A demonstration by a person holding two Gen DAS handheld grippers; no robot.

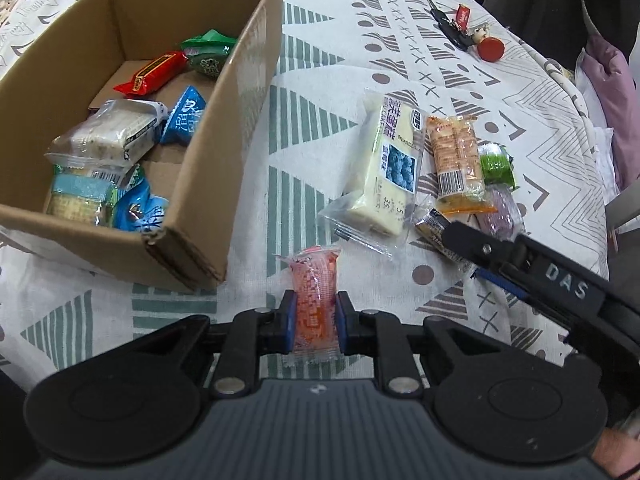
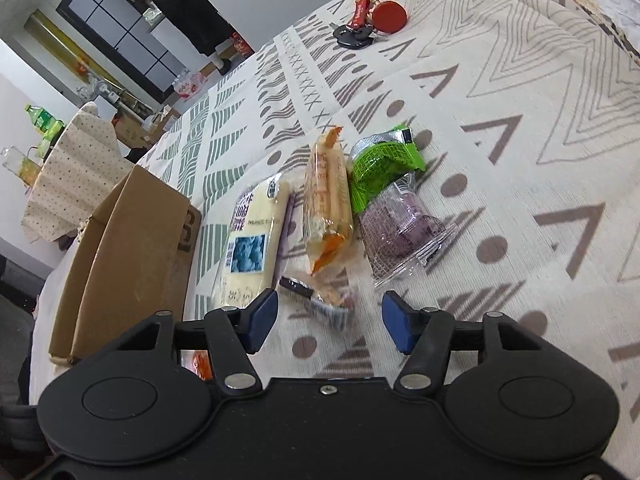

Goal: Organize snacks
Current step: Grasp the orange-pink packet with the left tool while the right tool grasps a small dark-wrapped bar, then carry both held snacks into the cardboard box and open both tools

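Note:
My left gripper (image 1: 316, 320) is shut on a pink-orange wrapped snack (image 1: 314, 300), held just right of the cardboard box (image 1: 240, 92). The box holds several wrapped snacks, among them a red bar (image 1: 152, 74) and a blue packet (image 1: 184, 116). On the cloth lie a white cake pack (image 1: 384, 168) (image 2: 250, 240), an orange biscuit pack (image 1: 456, 156) (image 2: 326, 204), a green packet (image 1: 496, 164) (image 2: 380, 164), a purple packet (image 1: 498, 212) (image 2: 400, 224) and a small dark packet (image 1: 436, 228) (image 2: 316, 302). My right gripper (image 2: 330, 320) (image 1: 460, 232) stands open right above the dark packet.
A bunch of keys with a red round fob (image 1: 472, 36) (image 2: 372, 24) lies far back on the patterned tablecloth (image 2: 520, 120). A pink garment (image 1: 612, 92) hangs past the table's right edge. Bottles and a second covered table (image 2: 76, 160) stand at the far left.

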